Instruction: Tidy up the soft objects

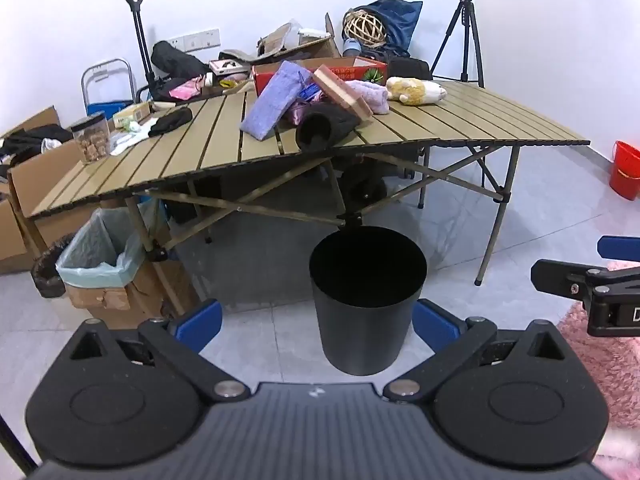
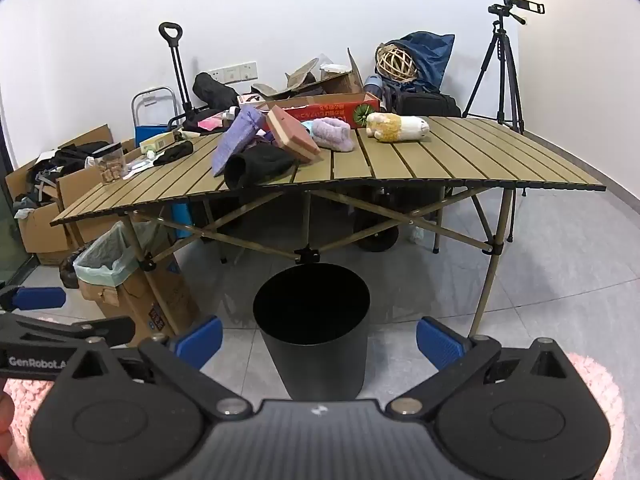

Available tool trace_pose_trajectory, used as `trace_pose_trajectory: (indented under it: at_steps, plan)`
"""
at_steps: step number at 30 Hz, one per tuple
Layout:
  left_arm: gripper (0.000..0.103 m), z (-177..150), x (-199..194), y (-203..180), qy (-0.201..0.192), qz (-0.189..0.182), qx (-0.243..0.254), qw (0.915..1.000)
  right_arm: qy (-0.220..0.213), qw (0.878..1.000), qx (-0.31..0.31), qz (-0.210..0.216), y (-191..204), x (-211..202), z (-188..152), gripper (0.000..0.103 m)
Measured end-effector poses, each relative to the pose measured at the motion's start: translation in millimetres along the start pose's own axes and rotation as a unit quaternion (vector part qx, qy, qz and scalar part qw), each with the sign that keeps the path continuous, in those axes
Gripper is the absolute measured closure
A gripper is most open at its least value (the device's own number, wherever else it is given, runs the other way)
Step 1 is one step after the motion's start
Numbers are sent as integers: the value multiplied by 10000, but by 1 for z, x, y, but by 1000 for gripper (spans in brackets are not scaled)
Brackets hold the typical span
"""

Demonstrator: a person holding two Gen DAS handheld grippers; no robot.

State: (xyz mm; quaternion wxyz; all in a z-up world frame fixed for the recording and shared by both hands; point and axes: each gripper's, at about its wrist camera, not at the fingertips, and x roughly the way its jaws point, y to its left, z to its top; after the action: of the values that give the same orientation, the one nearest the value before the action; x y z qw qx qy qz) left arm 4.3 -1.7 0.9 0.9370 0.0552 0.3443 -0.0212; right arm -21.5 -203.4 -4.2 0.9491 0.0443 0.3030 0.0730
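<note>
A black bin (image 1: 368, 296) (image 2: 312, 328) stands on the floor in front of a folding slat table (image 1: 480, 120) (image 2: 480, 156). On the table lie a black knit hat (image 1: 324, 126) (image 2: 256, 168), a purple cloth pouch (image 1: 276, 100) (image 2: 236, 140), a lilac fluffy slipper (image 1: 370, 96) (image 2: 334, 136), a yellow-and-white plush toy (image 1: 416, 90) (image 2: 396, 126) and a black glove (image 1: 170, 120). My left gripper (image 1: 316, 324) is open and empty, short of the bin. My right gripper (image 2: 320, 340) is open and empty too, just to the right of the left one.
A lined cardboard box (image 1: 100, 256) sits by the table's left leg. A jar (image 1: 92, 138) stands at the table's left end. A red bucket (image 1: 626, 170) and a tripod (image 1: 466, 28) are at the right. A pink fluffy rug (image 2: 600, 380) lies beneath the grippers.
</note>
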Motion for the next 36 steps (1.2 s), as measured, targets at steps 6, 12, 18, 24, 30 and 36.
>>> trace_pose_trajectory:
  at_steps: [6, 12, 18, 24, 30, 36]
  plan:
    - [0, -4, -9, -4, -194, -48, 66, 9998, 13, 10000, -8, -10, 0, -1, 0, 0]
    - [0, -6, -14, -1, -255, -58, 66, 9996, 14, 10000, -14, -17, 0, -2, 0, 0]
    - [0, -5, -14, -1, -249, -60, 64, 9997, 8, 10000, -22, -17, 0, -2, 0, 0]
    - [0, -5, -14, -1, -247, -61, 63, 9997, 11, 10000, -26, -26, -1, -3, 0, 0]
    - [0, -5, -15, -1, -249, -61, 59, 9997, 7, 10000, -31, -25, -1, -3, 0, 0]
    - [0, -5, -15, -2, -251, -55, 61, 9997, 6, 10000, -33, -27, -1, -4, 0, 0]
